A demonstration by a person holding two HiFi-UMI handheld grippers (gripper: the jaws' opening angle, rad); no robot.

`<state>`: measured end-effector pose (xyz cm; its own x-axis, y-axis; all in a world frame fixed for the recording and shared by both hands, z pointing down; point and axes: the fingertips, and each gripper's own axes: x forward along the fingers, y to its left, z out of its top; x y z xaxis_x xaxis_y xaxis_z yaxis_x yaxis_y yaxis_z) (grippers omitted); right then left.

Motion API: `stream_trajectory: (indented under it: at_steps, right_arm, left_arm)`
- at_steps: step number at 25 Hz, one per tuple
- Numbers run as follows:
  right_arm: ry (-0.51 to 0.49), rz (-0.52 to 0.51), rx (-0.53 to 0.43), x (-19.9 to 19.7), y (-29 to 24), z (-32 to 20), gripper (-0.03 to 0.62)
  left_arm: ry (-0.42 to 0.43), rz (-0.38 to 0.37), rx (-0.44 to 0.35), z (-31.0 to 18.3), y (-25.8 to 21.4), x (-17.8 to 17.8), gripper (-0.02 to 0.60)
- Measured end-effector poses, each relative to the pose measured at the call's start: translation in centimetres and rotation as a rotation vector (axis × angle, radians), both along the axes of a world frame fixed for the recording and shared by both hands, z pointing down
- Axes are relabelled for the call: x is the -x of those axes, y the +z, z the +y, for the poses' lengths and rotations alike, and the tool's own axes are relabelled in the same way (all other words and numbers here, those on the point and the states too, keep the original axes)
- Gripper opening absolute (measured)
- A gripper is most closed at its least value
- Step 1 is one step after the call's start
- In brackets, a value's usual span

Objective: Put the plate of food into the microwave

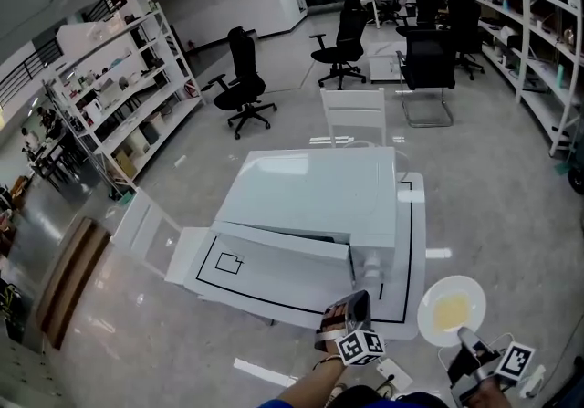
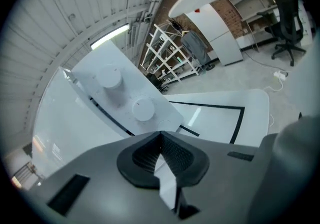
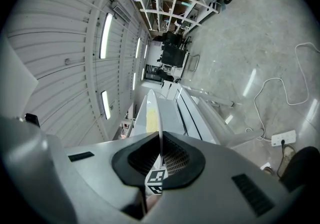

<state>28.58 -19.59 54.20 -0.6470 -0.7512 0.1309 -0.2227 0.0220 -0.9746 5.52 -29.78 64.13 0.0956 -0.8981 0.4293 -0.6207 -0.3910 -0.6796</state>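
A white microwave (image 1: 310, 192) stands on a white table (image 1: 415, 242) with a black border line. Its two round knobs (image 2: 143, 109) face my left gripper (image 1: 352, 308), which hovers just before the control panel at the front right corner, jaws shut with nothing between them. The door (image 2: 65, 118) left of the panel looks closed. A white plate (image 1: 452, 310) with yellow food (image 1: 451, 311) hangs to the right of the table, level with its front corner; my right gripper (image 1: 464, 339) is shut on the plate's near rim. In the right gripper view the plate (image 3: 152, 110) shows edge-on between the jaws.
A white chair (image 1: 354, 114) stands behind the table. Black office chairs (image 1: 242, 78) and shelving racks (image 1: 119, 96) fill the room beyond. A power strip (image 1: 394, 376) and a cable (image 3: 280, 92) lie on the floor near my feet.
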Motion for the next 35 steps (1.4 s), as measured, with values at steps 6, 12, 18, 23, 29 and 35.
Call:
stream_trajectory:
  at_steps: [6, 12, 18, 23, 29, 35]
  right_arm:
    - [-0.034, -0.016, 0.016, 2.1, 0.8, 0.2, 0.009]
    - [-0.059, -0.035, 0.028, 4.2, 1.1, 0.2, 0.009]
    - [-0.070, -0.042, 0.026, 5.9, 1.3, 0.4, 0.009]
    - [-0.074, -0.050, 0.025, 7.1, 1.3, 0.3, 0.009]
    - [-0.068, -0.059, 0.018, 8.0, 1.0, 0.9, 0.009]
    - [-0.046, -0.066, 0.018, 7.9, 1.3, 1.2, 0.009]
  left_arm:
    - [-0.019, 0.185, -0.028, 1.3, -3.4, 1.1, -0.015]
    - [-0.028, 0.216, -0.064, 1.5, -5.8, 2.9, -0.015]
    - [-0.023, 0.228, -0.127, 1.4, -8.8, 4.8, -0.015]
    - [-0.008, 0.232, -0.208, 0.8, -12.2, 6.2, -0.015]
    - [0.037, 0.219, -0.310, 0.0, -16.8, 7.3, -0.014]
    - [0.127, 0.219, -0.325, -0.2, -18.8, 6.7, 0.086]
